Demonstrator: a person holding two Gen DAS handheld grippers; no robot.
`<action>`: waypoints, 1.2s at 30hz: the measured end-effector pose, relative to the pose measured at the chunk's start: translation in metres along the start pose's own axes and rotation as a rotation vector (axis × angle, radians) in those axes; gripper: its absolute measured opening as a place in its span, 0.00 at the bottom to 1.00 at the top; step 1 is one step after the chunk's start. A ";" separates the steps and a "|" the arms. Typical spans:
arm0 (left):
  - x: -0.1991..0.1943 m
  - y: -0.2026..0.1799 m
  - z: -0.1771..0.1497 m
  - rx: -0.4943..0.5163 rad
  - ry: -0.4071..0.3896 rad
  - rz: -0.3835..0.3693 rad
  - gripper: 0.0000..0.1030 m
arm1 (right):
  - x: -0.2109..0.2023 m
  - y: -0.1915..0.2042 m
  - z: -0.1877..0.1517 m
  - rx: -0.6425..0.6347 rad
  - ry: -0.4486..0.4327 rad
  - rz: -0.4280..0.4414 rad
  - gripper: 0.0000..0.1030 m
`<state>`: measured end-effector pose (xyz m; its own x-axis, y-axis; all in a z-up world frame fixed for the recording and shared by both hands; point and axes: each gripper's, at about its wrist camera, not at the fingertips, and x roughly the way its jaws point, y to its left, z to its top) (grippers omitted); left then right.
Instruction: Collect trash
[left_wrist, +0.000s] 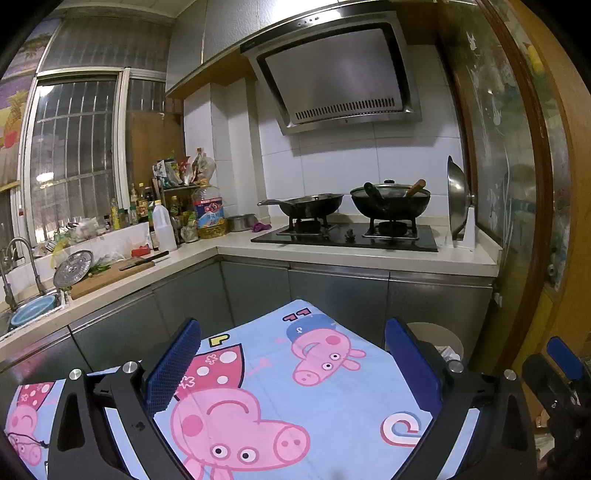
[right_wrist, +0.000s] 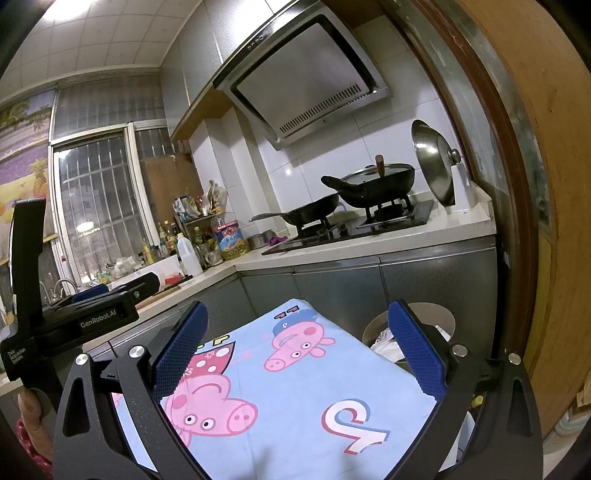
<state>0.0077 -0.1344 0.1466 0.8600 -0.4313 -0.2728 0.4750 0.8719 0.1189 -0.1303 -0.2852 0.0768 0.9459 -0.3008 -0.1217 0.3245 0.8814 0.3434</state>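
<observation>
My left gripper (left_wrist: 293, 326) is open above a light blue cloth (left_wrist: 332, 398) printed with pink cartoon pigs, and nothing sits between its blue pads. My right gripper (right_wrist: 298, 308) is open too, over the same cloth (right_wrist: 295, 406), and holds nothing. A beige round trash bin (right_wrist: 432, 314) stands just past the cloth's far right corner, behind the right finger, with crumpled white trash (right_wrist: 382, 341) inside. The bin (left_wrist: 432, 328) also shows in the left wrist view. I see no loose trash on the cloth. Each gripper appears at the edge of the other's view.
Grey cabinets run under an L-shaped counter (left_wrist: 332, 254). On it are a gas hob with two black woks (left_wrist: 391, 203), a steel lid (left_wrist: 458, 199) leaning at the right, bottles (left_wrist: 164, 225), and a cutting board with a knife (left_wrist: 144, 260). A wooden door frame (right_wrist: 517, 184) closes the right side.
</observation>
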 end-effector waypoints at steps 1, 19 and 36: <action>0.000 0.000 0.000 0.000 0.000 0.001 0.97 | 0.000 0.000 0.000 0.000 0.000 0.000 0.94; 0.000 -0.004 0.000 0.004 0.002 0.002 0.97 | 0.001 -0.001 0.002 0.002 0.002 0.001 0.94; 0.002 -0.010 -0.002 0.013 0.013 -0.012 0.96 | 0.001 0.000 0.004 0.004 0.004 0.000 0.94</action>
<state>0.0043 -0.1434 0.1433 0.8517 -0.4388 -0.2864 0.4879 0.8634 0.1282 -0.1298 -0.2870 0.0805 0.9459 -0.2991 -0.1256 0.3244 0.8801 0.3468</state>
